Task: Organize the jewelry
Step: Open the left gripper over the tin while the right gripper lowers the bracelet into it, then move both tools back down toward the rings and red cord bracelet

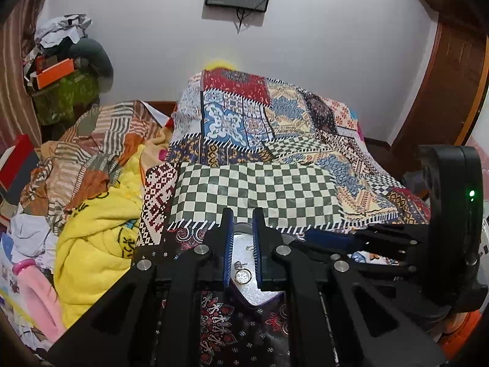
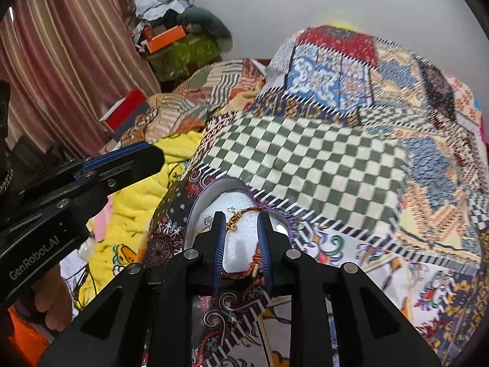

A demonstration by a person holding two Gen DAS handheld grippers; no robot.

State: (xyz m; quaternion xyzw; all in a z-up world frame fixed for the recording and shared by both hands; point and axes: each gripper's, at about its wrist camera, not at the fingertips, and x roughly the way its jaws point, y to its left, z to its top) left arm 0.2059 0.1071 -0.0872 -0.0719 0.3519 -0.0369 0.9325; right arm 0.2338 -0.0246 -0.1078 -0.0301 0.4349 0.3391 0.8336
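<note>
the heart-shaped box (image 2: 195, 211) sat near the bed's (image 2: 428, 290) front edge, hemmed by a checkered blanket fold (image 2: 305, 159) behind and a yellow towel (image 2: 134, 214) left. the right gripper (image 2: 241, 238) hung over it, jaws slightly apart around a red-gold bracelet (image 2: 241, 214) lying on white foam. the left gripper (image 1: 243, 244) hovered with jaws closed, empty, above rings (image 1: 243, 275).
</note>
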